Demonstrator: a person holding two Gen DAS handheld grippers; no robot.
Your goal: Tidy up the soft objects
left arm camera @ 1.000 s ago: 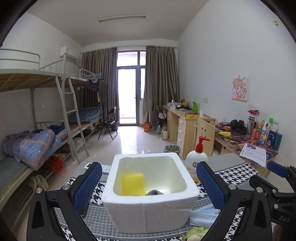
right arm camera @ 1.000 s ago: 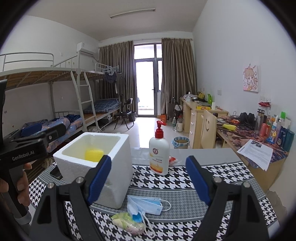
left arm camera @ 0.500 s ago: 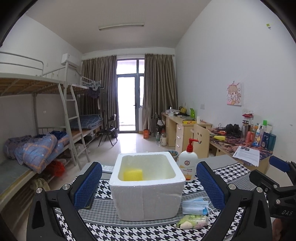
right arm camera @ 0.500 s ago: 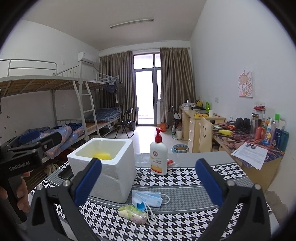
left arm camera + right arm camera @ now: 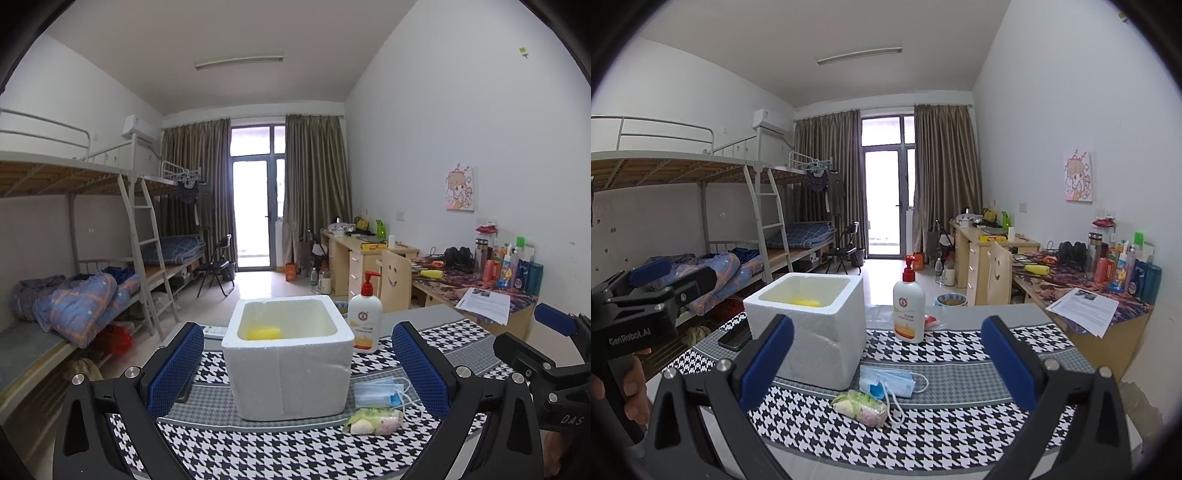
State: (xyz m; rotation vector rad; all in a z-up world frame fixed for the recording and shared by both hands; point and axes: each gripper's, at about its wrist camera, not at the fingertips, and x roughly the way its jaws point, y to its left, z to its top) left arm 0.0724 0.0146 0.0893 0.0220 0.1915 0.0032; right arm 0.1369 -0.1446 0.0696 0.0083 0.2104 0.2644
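A white foam box (image 5: 288, 365) (image 5: 809, 325) stands on the houndstooth tablecloth (image 5: 258, 446) with a yellow sponge (image 5: 264, 333) (image 5: 807, 302) inside. A blue face mask (image 5: 378, 392) (image 5: 886, 382) and a small clear bag of pastel soft pieces (image 5: 373, 424) (image 5: 860, 404) lie on the cloth right of the box. My left gripper (image 5: 297, 373) is open and empty, in front of the box. My right gripper (image 5: 886, 365) is open and empty, above the mask and bag.
A pump bottle of lotion (image 5: 365, 317) (image 5: 908, 308) stands behind and right of the box. A black phone (image 5: 735, 336) lies left of it. A red-and-white packet (image 5: 932, 320) lies behind the bottle. Desks, a chair and bunk beds are beyond the table.
Both grippers have pulled back and up from the box, so the box now looks smaller and the mask and bag show in both views. Both stay open.
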